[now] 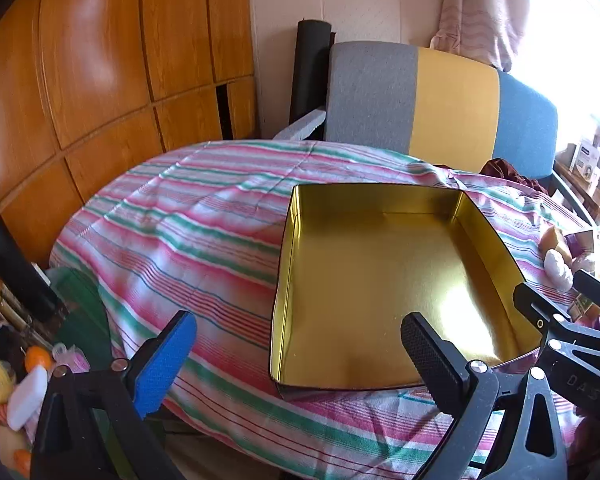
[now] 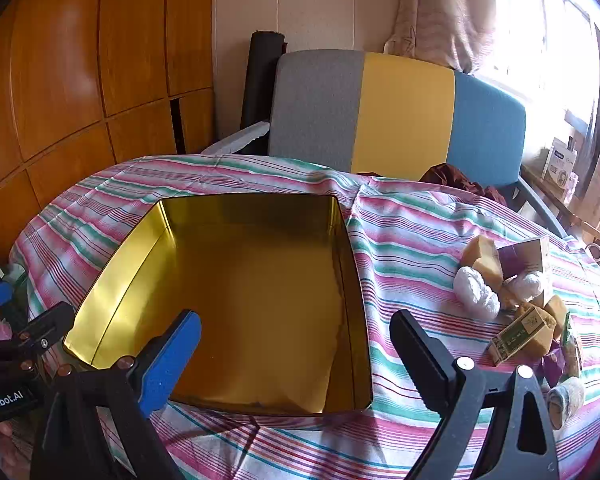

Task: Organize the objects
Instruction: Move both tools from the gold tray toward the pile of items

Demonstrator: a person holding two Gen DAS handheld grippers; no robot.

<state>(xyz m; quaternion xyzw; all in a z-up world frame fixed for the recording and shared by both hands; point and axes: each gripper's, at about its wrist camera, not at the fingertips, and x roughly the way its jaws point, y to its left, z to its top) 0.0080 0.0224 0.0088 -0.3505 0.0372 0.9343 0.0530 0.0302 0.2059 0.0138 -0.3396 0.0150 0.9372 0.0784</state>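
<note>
An empty gold tin box (image 1: pixel 360 280) (image 2: pixel 260 300) lies open on a table under a striped cloth (image 1: pixel 180 240) (image 2: pixel 412 248). My left gripper (image 1: pixel 300 320) hovers open over the tin's near left corner, with nothing between its blue and black fingers. My right gripper (image 2: pixel 296 318) is open too, above the tin's near right side. A pile of small objects lies to the right of the tin: white wrapped bundles (image 2: pixel 476 288), yellow blocks (image 2: pixel 484 256), a purple piece (image 2: pixel 512 258) and a small green-and-cream carton (image 2: pixel 520 336). Neither gripper touches anything.
A chair with a grey, yellow and blue back (image 1: pixel 452 100) (image 2: pixel 404 112) stands behind the table. A dark red cloth (image 2: pixel 460 180) lies on its seat. Wooden panels line the left wall. Clutter lies on the floor at the left (image 1: pixel 20 380). A window shelf holds boxes (image 2: pixel 560 164).
</note>
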